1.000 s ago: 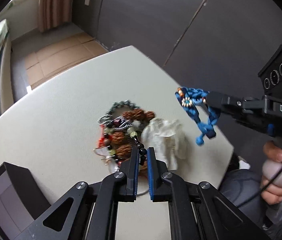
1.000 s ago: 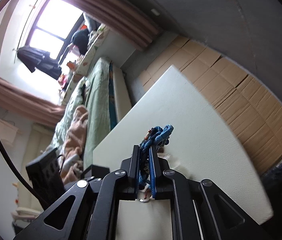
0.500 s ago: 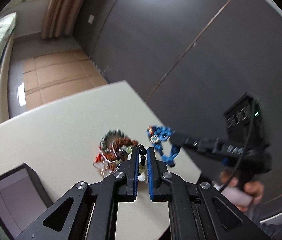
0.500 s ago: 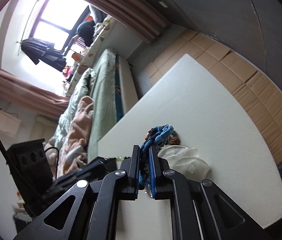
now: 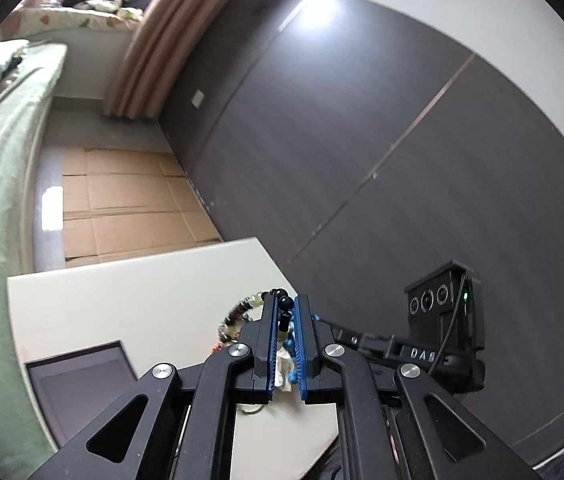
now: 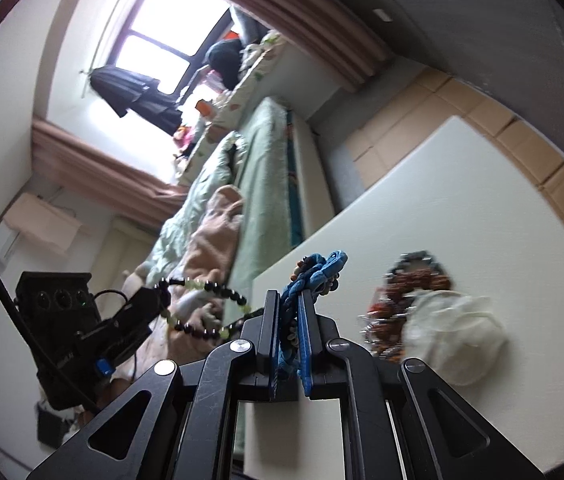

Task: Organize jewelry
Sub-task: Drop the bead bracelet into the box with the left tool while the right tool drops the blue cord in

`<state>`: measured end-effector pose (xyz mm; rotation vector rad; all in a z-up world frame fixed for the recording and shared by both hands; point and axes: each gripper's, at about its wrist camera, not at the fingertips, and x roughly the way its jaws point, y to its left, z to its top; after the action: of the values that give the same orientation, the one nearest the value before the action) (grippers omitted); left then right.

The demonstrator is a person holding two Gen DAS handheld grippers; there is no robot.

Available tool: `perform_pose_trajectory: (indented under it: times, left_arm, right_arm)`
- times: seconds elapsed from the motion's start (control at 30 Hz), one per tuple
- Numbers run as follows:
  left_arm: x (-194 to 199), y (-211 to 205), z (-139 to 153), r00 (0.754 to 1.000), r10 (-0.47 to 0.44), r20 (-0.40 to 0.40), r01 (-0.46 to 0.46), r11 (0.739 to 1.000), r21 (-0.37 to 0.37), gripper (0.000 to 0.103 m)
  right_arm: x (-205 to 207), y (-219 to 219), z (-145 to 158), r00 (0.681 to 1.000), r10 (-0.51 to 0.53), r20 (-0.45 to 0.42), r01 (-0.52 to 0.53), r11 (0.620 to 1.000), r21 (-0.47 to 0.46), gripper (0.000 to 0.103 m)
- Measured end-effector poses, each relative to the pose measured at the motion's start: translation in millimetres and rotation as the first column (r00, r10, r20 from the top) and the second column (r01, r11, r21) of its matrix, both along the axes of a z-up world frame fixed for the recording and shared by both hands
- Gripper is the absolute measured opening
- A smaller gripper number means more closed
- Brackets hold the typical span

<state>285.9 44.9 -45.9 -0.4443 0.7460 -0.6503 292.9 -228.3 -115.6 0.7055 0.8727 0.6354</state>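
My left gripper [image 5: 284,305] is shut on a bracelet of black and pale green beads [image 5: 282,312] and holds it in the air above the table; the bracelet also shows in the right wrist view [image 6: 202,308], hanging from the left gripper [image 6: 158,300]. My right gripper [image 6: 289,300] is shut on a blue braided cord bracelet [image 6: 318,266] and holds it above the table. A pile of bead bracelets [image 6: 406,292] lies on the white table [image 6: 482,208] beside a crumpled white cloth pouch [image 6: 454,336].
A dark open jewelry box [image 5: 78,384] sits at the table's near left in the left wrist view. The right gripper's body [image 5: 438,332] is close on the right. A bed [image 6: 258,160] and cardboard-covered floor [image 5: 122,208] lie beyond the table.
My left gripper has lifted the black and green bead bracelet off the pile and tilted upward. My right gripper still holds the blue bracelet and has swung right, with the pile now in its view.
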Motion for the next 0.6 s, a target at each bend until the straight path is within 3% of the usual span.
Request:
perform_pose_trajectory:
  times: [0.33, 0.6]
  left_arm:
    - [-24, 49, 17, 0.992, 0.125, 0.032, -0.123, 0.991, -0.056, 0.008]
    - [-43, 74, 8, 0.976, 0.219, 0.003, -0.218, 0.974, -0.061, 0.008]
  right_arm:
    - [-2, 69, 5, 0.991, 0.129, 0.025, -0.128, 0.991, -0.03, 0.01]
    - [-2, 128, -2, 0.972, 0.235, 0.01, -0.234, 0.97, -0.06, 0.01]
